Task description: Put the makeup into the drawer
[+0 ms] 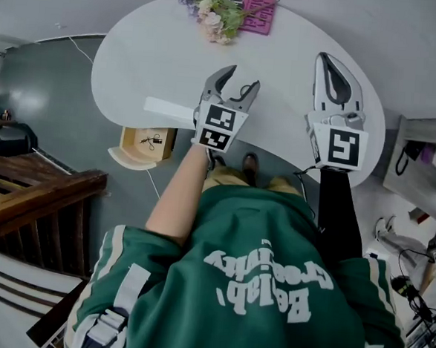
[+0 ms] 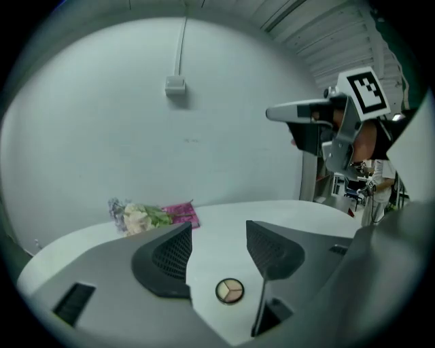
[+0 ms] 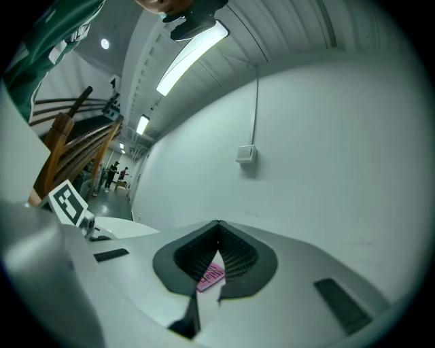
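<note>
Green jacket (image 1: 255, 284) in foreground; beyond, left gripper (image 1: 241, 78) spread wide, compact (image 2: 230, 291) loose on table (image 1: 286, 55) between its jaws; right gripper (image 1: 324, 59) alongside, closed tip to tip, empty.

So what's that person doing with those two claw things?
A person in a green jacket is standing at a white table with a gripper in each hand. The left gripper is open, and a small round makeup compact lies on the table in the gap between its jaws, not pinched. The right gripper is shut and holds nothing. Some flowers and a pink book lie at the table's far edge.
</note>
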The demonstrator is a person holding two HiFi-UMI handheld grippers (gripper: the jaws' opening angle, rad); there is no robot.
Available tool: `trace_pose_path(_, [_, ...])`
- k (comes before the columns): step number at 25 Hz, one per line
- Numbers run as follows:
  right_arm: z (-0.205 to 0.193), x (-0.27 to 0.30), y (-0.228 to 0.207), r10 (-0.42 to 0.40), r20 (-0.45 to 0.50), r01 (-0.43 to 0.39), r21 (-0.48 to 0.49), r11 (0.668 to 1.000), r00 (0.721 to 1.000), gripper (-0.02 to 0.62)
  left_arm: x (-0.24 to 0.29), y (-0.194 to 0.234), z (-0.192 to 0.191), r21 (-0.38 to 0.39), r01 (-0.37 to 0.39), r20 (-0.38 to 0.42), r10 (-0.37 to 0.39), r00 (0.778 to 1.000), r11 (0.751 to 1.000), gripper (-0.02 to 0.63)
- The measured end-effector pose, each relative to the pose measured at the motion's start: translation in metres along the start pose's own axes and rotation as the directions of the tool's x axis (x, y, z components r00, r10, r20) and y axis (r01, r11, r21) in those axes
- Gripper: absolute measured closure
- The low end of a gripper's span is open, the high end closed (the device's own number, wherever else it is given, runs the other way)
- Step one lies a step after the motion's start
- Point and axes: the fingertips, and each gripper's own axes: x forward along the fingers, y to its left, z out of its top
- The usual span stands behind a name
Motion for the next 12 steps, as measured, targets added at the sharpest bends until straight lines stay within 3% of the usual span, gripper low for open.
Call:
trace_pose_path(5, [-0.018,-0.009,-0.015,-0.021,-0.047,0.02,-0.015,1.0,0.999,0.586,0.024,-0.011,-0.07,-0.054,0.027,-0.15,-0.034,0.988,0.998,0.322])
trace_pose_path(12, [-0.02,-0.012,-0.031,-0.07,-0.021,0.071,0.027,0.997,0.997,0.586,0.045,-0.023,-0.133,-0.074,0.041,-0.295,-0.061,0.953,0.996,0.316])
